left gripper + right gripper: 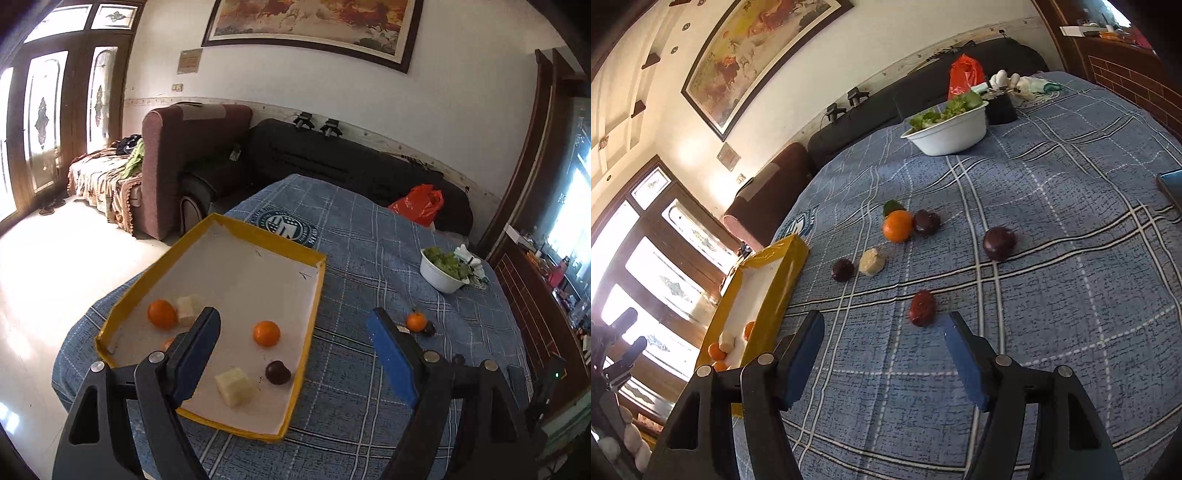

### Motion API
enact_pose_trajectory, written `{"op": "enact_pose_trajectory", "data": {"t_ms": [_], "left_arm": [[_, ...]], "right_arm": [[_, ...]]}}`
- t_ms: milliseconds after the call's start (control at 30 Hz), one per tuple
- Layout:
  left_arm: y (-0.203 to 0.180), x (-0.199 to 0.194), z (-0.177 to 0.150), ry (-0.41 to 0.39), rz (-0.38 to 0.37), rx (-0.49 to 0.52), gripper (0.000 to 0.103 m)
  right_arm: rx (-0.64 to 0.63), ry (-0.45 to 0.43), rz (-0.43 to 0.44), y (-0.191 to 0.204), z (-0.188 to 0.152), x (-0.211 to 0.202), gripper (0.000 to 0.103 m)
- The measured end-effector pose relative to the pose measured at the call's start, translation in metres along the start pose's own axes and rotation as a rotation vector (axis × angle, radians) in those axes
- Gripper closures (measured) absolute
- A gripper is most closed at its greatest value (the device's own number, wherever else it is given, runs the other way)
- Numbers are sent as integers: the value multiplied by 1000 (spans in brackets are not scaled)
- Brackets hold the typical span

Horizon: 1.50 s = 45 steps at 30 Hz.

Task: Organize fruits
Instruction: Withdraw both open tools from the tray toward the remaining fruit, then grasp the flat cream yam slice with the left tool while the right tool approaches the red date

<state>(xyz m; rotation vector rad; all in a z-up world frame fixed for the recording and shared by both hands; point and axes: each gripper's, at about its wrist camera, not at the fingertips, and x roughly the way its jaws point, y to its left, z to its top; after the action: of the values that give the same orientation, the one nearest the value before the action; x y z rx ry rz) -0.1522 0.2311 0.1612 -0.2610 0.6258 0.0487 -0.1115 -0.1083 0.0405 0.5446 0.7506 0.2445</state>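
A yellow-rimmed tray (295, 247) lies on the blue checked tablecloth. It holds two oranges (266, 333), pale cubes (233, 386) and a dark plum (277, 372). My left gripper (293, 334) hovers open over the tray's right half, nothing between its fingers. In the right wrist view, loose fruit lies on the cloth: a red date (922, 308), an orange (898, 225), three dark plums (998, 243) and a pale cube (871, 261). My right gripper (882, 332) is open, and the date lies just beyond its fingertips, nearer the right one. The tray (786, 266) sits to the left.
A white bowl of green leaves (951, 127) stands at the far side of the table, with a red bag (964, 74) behind it. A dark sofa and an armchair (173, 162) line the wall. A phone edge (1171, 184) shows at the right.
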Motion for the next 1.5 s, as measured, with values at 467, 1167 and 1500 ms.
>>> {"op": "enact_pose_trajectory", "data": {"t_ms": [467,1167,1500], "left_arm": [[-73,92,-33,246,-197,122,22],[-110,201,-20,356,-138,218,23],[-176,226,-36,343,-189,527,56]], "right_arm": [[-19,64,-184,-46,48,17,31],[-342,197,-97,9,24,74,31],[-405,208,-156,18,13,81,69]]}}
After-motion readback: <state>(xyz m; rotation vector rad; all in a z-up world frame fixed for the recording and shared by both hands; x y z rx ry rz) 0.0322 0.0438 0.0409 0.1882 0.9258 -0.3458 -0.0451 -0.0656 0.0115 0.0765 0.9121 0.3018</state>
